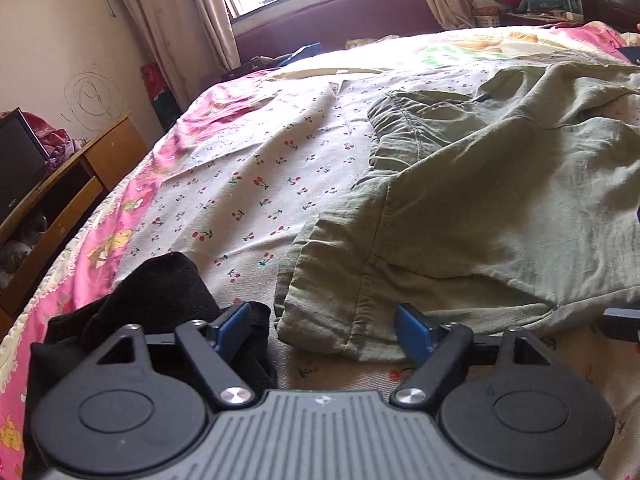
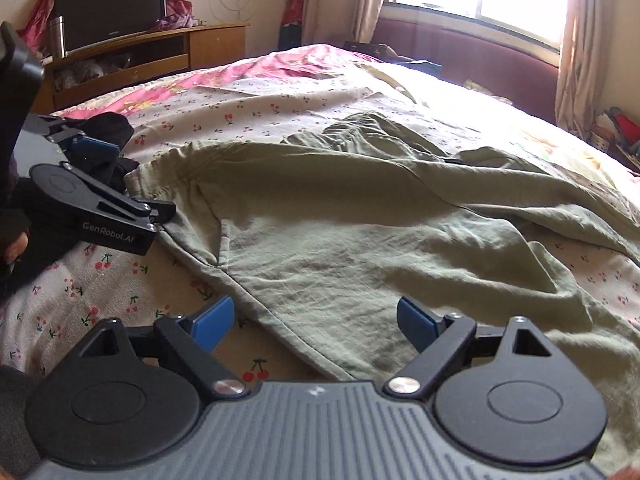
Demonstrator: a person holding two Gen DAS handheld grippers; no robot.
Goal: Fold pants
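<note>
Olive-green pants (image 1: 460,208) lie crumpled on a cherry-print sheet (image 1: 248,184) on the bed. My left gripper (image 1: 322,326) is open, its blue fingertips (image 1: 412,326) either side of the pants' near hem corner, just above the sheet. In the right wrist view the pants (image 2: 360,232) spread across the middle. My right gripper (image 2: 316,320) is open over the pants' near edge. The left gripper also shows in the right wrist view (image 2: 120,176) at the pants' left corner.
A black garment (image 1: 160,304) lies by the left gripper's left finger. A pink quilt (image 1: 96,256) covers the bed's left edge. A wooden TV stand (image 2: 152,52) stands beyond the bed. A window and curtains (image 2: 576,40) are behind the headboard.
</note>
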